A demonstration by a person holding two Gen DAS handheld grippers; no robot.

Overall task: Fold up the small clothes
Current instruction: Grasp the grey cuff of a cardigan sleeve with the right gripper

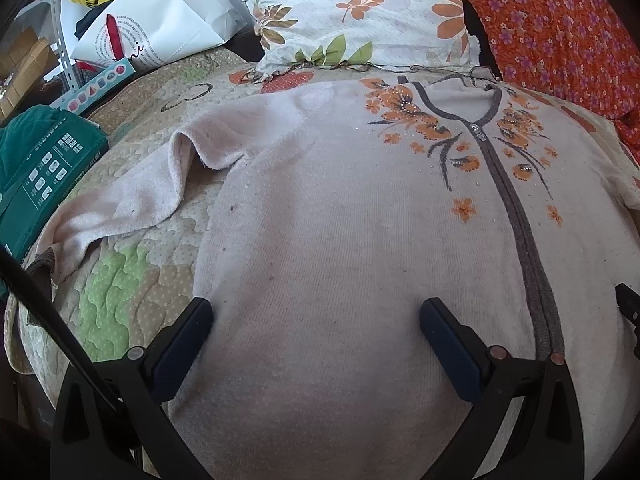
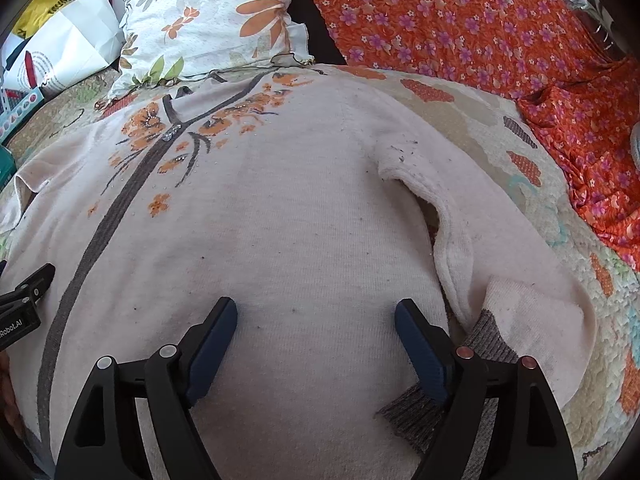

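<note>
A pale pink knit cardigan (image 1: 328, 216) with a grey zip band and orange flower embroidery studded with small beads lies flat, front up, on a quilted patchwork bedspread (image 1: 132, 280), its collar toward a floral pillow (image 1: 360, 12). The left gripper (image 1: 316, 320) hovers above the fuzzy lower body, jaws wide apart and empty. The right gripper (image 2: 316, 320) is likewise spread and empty, its right finger beside the ribbed grey cuff (image 2: 486, 338) of the sleeve folded alongside.

Home bedroom, quilted bed (image 1: 120, 280), floral pillow (image 1: 360, 12)
</note>
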